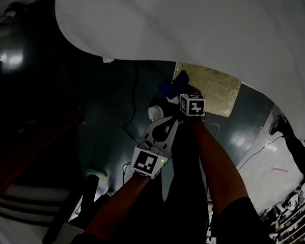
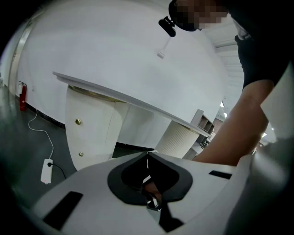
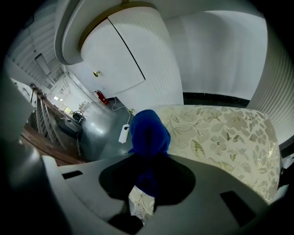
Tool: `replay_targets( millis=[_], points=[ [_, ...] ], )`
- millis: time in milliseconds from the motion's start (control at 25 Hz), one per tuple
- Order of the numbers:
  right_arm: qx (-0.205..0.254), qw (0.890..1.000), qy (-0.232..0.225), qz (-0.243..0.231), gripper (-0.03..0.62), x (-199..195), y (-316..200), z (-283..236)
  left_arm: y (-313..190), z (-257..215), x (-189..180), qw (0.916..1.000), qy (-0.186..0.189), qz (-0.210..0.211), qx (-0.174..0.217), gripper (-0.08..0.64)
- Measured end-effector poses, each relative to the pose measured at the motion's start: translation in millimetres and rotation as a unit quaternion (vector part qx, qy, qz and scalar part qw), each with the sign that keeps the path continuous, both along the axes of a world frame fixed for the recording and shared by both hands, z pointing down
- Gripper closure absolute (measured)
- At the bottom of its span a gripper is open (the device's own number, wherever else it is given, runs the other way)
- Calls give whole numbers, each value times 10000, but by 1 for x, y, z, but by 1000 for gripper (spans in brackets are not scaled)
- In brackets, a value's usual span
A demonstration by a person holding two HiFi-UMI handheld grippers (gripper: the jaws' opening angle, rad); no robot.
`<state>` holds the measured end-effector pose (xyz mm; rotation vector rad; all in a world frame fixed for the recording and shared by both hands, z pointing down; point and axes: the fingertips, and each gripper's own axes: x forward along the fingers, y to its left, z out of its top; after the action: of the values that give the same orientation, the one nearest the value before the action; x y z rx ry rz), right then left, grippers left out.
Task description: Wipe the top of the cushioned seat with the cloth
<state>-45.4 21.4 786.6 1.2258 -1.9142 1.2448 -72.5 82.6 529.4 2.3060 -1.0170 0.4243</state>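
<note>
Right gripper (image 3: 148, 161) is clamped on the blue cloth (image 3: 148, 135). The jaws are pinched tight on its lower part, and the rest bunches up in a fat lump past the tips. The lump sits at the left edge of the cushioned seat (image 3: 220, 133), the one with the pale floral cover, which spreads out to the right and far side of the jaws. Can't tell whether the cloth is actually touching the cushion.

From the head view, the cloth is at the seat's left corner, just under the big white tabletop (image 1: 198, 29).

Left gripper (image 2: 148, 154) is nearer to the person and left of the right one. Its jaws are pressed together with nothing in them, pointing at a white cabinet (image 2: 92, 128).
</note>
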Motion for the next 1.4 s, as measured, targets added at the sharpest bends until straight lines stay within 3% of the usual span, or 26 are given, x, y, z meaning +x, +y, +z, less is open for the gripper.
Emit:
replay_targets(
  millis=[600, 1240, 1400],
  points=[
    [-35, 9998, 169, 82, 494, 59, 15, 2, 16, 14, 37, 9992, -52, 359, -155, 545],
    [54, 9991, 409, 47, 494, 155, 34, 7, 19, 17, 105, 9949, -257, 974, -48, 545],
    [69, 9988, 469, 78, 494, 176, 37, 6, 16, 13, 117, 9955, -156, 929, -64, 545]
  ],
)
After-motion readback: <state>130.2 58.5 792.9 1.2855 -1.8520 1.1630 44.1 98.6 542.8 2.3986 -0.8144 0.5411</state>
